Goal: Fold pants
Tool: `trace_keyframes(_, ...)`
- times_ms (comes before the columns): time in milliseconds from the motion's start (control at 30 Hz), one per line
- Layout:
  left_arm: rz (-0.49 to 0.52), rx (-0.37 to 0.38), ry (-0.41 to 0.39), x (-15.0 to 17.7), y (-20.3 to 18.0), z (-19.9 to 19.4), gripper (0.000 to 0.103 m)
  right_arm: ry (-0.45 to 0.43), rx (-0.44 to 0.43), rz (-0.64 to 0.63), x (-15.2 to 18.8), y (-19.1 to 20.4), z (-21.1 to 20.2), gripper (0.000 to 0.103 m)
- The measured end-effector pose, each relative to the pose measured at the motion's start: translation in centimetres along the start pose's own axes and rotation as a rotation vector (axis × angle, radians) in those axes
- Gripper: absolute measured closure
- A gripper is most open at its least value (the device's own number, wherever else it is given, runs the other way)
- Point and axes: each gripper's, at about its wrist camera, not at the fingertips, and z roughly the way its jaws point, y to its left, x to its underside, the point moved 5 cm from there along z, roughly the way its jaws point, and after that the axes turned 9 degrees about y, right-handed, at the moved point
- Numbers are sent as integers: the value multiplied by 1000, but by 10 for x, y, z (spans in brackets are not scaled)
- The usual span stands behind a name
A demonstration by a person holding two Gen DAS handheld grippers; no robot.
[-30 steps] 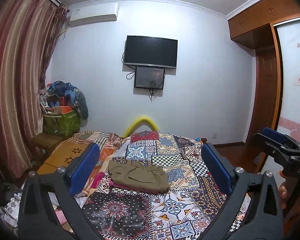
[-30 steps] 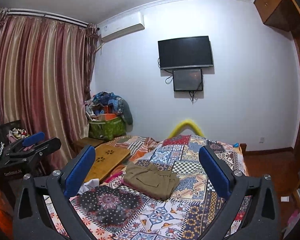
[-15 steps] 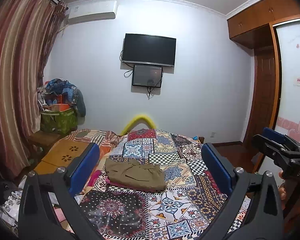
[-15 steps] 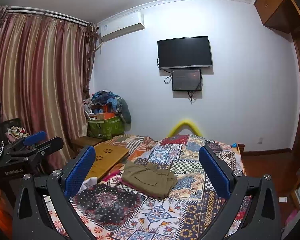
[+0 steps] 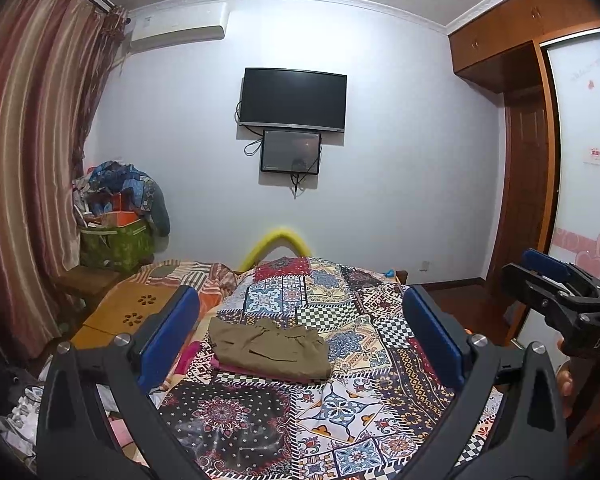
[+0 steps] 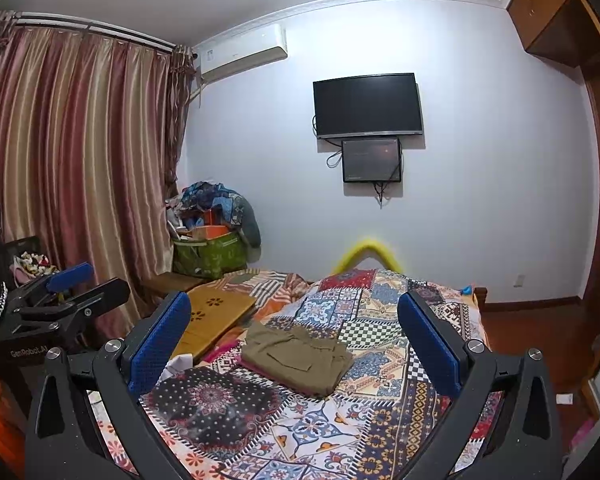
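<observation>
Olive-green pants (image 5: 268, 346) (image 6: 296, 356) lie folded into a compact rectangle on the patchwork quilt (image 5: 340, 400) (image 6: 320, 432) of a bed, with a strip of pink cloth showing under their near edge. My left gripper (image 5: 299, 318) is held back from the bed and above it, open, its blue pads (image 5: 168, 336) wide apart with nothing between them. My right gripper (image 6: 293, 316) is also open and empty, well short of the pants. Each gripper shows at the edge of the other's view: the right one (image 5: 560, 300), the left one (image 6: 64, 296).
A wooden board (image 6: 216, 312) lies on the bed's left side. A green bin piled with clothes (image 5: 116, 240) stands in the far left corner by striped curtains (image 6: 80, 160). A television (image 5: 294, 98) hangs on the far wall. A wardrobe and door (image 5: 528, 200) are at the right.
Both views have drifted only slightly. The pants have not moved, and both grippers have stayed open and empty.
</observation>
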Motion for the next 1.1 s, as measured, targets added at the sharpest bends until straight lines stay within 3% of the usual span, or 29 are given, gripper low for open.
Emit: trace_keyframes(1100, 19, 32, 14, 2, -14, 6, 0, 5, -5, 15, 3, -3, -6, 0)
